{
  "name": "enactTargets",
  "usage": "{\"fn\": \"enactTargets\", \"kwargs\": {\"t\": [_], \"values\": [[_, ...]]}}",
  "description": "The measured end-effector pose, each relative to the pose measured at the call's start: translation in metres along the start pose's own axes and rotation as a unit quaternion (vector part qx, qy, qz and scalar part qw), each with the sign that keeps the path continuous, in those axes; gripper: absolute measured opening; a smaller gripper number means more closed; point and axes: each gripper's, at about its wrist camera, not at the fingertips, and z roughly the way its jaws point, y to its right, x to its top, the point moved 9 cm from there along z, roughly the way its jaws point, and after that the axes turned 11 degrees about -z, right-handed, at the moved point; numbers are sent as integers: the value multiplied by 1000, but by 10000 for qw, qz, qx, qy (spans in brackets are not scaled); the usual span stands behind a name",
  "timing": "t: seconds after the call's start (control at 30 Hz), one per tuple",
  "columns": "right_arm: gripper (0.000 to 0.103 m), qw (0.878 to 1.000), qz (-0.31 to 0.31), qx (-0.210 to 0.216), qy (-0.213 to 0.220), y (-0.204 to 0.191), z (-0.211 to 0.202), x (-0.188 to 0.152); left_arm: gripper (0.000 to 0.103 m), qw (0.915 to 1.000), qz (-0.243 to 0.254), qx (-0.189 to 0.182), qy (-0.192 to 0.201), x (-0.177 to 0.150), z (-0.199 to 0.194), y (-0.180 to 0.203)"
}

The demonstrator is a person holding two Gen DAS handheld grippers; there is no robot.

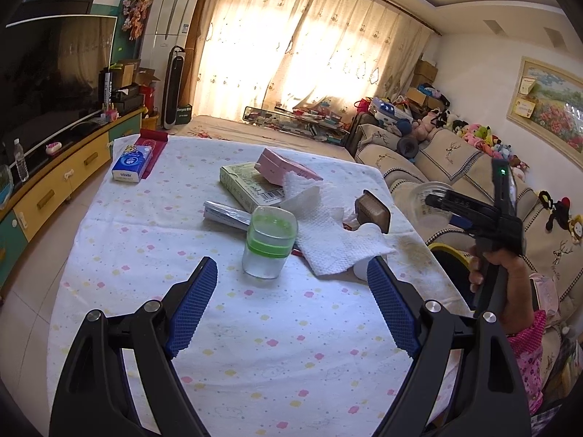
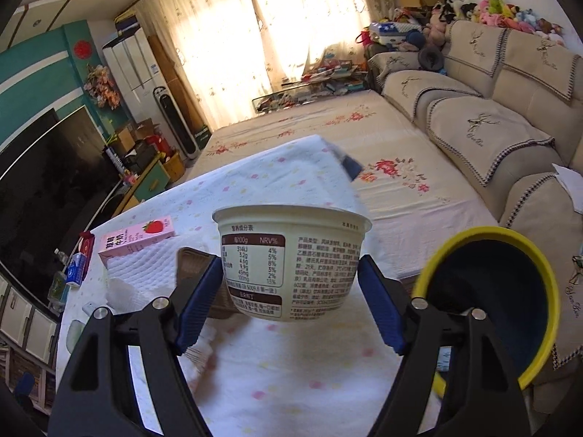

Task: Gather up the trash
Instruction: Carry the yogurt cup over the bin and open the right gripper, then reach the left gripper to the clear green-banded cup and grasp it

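Note:
My right gripper point(image 2: 290, 273) is shut on a white yogurt cup point(image 2: 291, 262) with a printed label, held in the air above the table's right part. In the left wrist view the same cup point(image 1: 431, 205) hangs off the table's right edge. A bin with a yellow rim point(image 2: 492, 298) stands just right of the cup, below it. My left gripper point(image 1: 291, 284) is open and empty above the table, short of a clear cup with a green band point(image 1: 269, 242). A crumpled white paper towel point(image 1: 328, 233) lies behind that.
On the flowered tablecloth point(image 1: 218, 327) lie a pink carton point(image 1: 284, 167), a pale green box point(image 1: 247, 185), a silver tube point(image 1: 226, 213), a brown container point(image 1: 373, 209) and a blue tissue pack point(image 1: 132, 164). A sofa point(image 2: 484, 109) stands right, a TV cabinet point(image 1: 54, 182) left.

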Motion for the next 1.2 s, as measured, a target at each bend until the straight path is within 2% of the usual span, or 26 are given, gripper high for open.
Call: {"fn": "enactTargets", "kwargs": {"t": [0.3,0.5,0.8,0.97,1.03,1.2], "values": [[72,9948,599,-821,22,118,-40,-42,83,9996,229,-70,-158,-13,16,33],[72,9887,897,-1165,-288,177,-33,-76,83,9985,409,-125,-334,-23,34,58],[73,9859,912,-1227,-676,201,-4,-107,83,9968,612,-74,-502,-32,52,79],[75,9862,893,-1143,-791,202,7,-111,83,9960,654,-75,-612,-37,62,86],[79,9863,916,-1126,-781,203,8,-111,83,9956,685,-84,-632,-38,65,89],[79,9866,959,-1109,-716,205,5,-109,83,9954,676,-54,-672,-39,71,88]]}}
